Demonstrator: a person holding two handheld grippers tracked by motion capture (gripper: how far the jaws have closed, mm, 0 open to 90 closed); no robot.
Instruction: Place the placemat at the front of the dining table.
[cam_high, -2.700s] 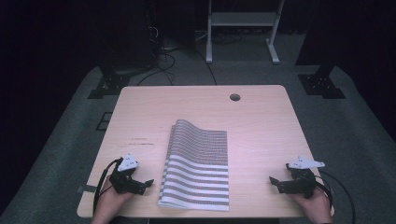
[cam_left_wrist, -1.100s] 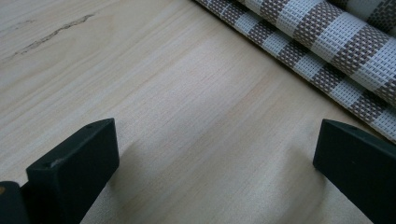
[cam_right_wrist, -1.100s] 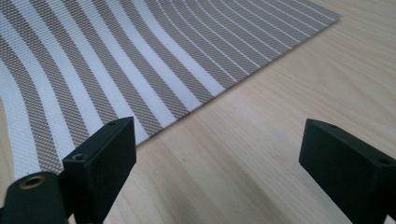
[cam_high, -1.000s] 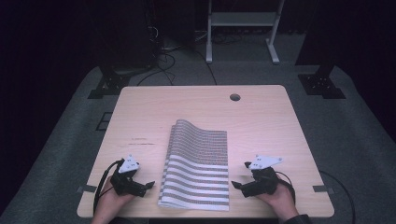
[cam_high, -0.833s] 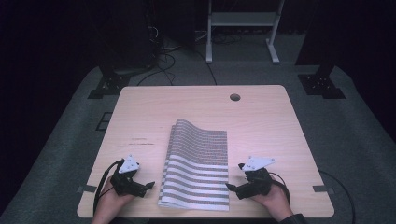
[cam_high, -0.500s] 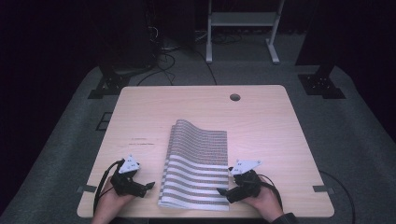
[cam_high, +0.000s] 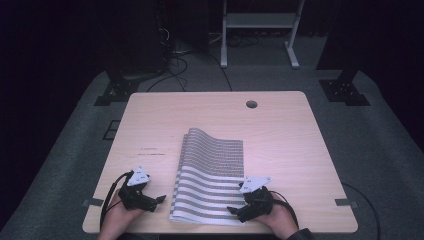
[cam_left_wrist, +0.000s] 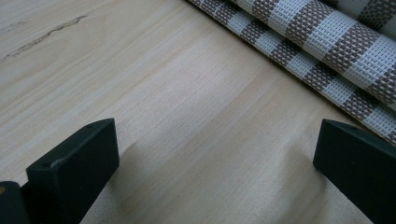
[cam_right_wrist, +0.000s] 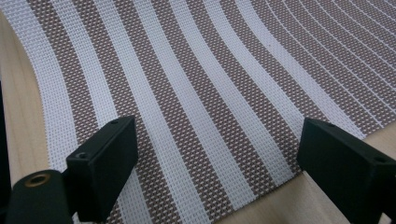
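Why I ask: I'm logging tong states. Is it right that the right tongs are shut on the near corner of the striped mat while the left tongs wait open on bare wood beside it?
Not quite. The right tongs are open, their jaws spread over the striped mat, as the right gripper view shows. The left tongs do wait open over bare wood of the table beside the mat.

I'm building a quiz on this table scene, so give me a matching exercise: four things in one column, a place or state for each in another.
1. left gripper
2. right gripper
3. striped mat
4. round hole

a. in the tabletop's far side
b. open over the mat's near right corner
c. folded, mid-table
d. open over bare wood

Pairs: 1-d, 2-b, 3-c, 4-a
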